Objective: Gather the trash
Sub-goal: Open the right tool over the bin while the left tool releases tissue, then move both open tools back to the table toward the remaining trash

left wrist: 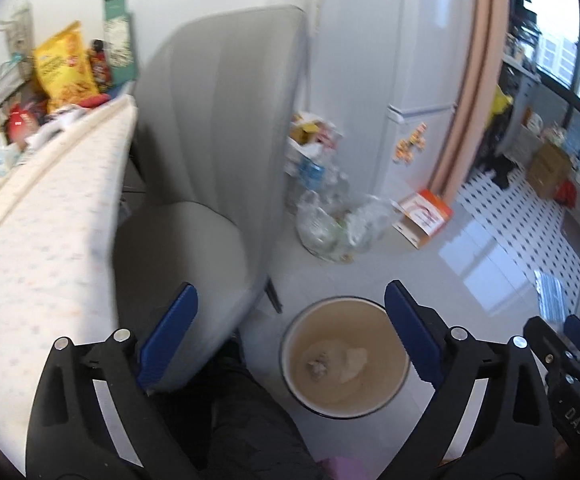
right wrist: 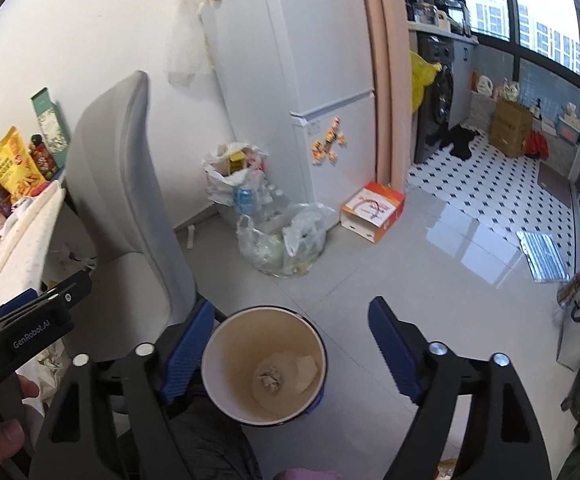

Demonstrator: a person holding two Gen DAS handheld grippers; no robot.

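Observation:
A paper cup (left wrist: 343, 358) with crumpled scraps at its bottom stands below both grippers; it also shows in the right wrist view (right wrist: 264, 366). My left gripper (left wrist: 291, 334) is open and empty, its right finger (left wrist: 409, 336) beside the cup's rim. My right gripper (right wrist: 291, 348) is open, with the cup between its fingers, close to the left finger (right wrist: 188, 354); I cannot tell whether they touch. A clear plastic bag of trash (right wrist: 282, 240) lies on the floor ahead, also in the left wrist view (left wrist: 339, 226).
A grey chair (left wrist: 210, 168) stands left of the cup beside a cloth-covered table (left wrist: 50, 220) with snack packets (left wrist: 66, 68). A white fridge (right wrist: 321, 80), a full white bag (right wrist: 236, 180) and an orange box (right wrist: 371, 210) stand ahead. A dark-clothed leg (left wrist: 246, 420) lies below.

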